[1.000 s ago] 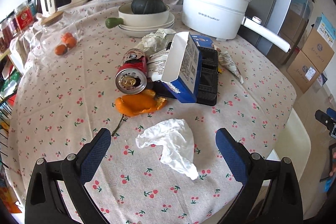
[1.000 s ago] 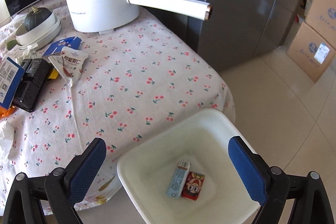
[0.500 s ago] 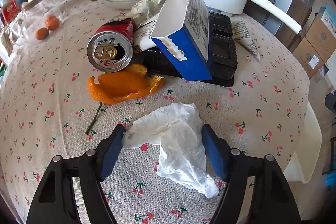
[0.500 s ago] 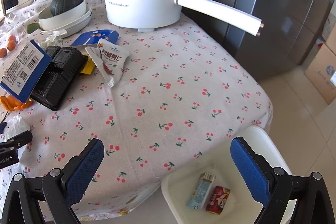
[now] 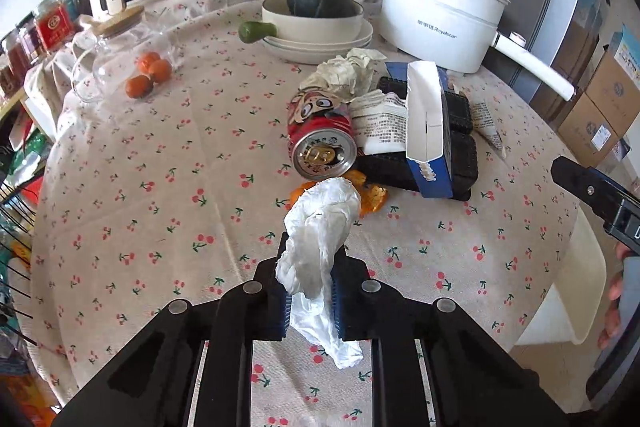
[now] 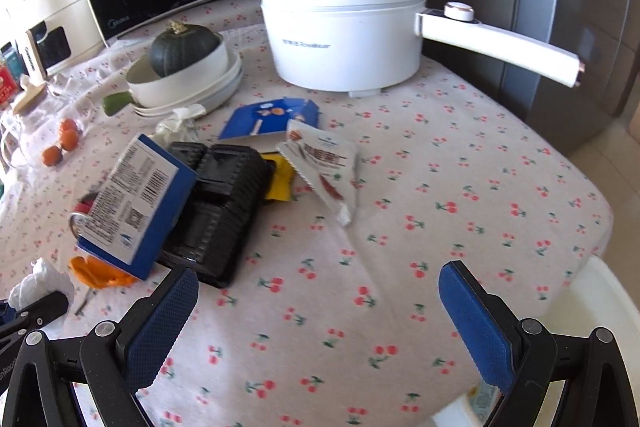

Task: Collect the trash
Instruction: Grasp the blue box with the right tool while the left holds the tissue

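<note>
Left gripper (image 5: 310, 301) fingers now clamped on the tissue (image 5: 320, 227), lifted off the desk (image 5: 160, 187); right gripper (image 6: 318, 301) fingers apart, bin (image 5: 576, 291) next.

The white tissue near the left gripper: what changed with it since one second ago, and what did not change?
The left gripper closed on the tissue, which lay loose between its open fingers before. The right gripper, still open and empty, swung from over the bin to over the table. The can and blue box stayed put.

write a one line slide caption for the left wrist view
Left claw shut on a crumpled white tissue, lifted before the can and orange peel.
</note>
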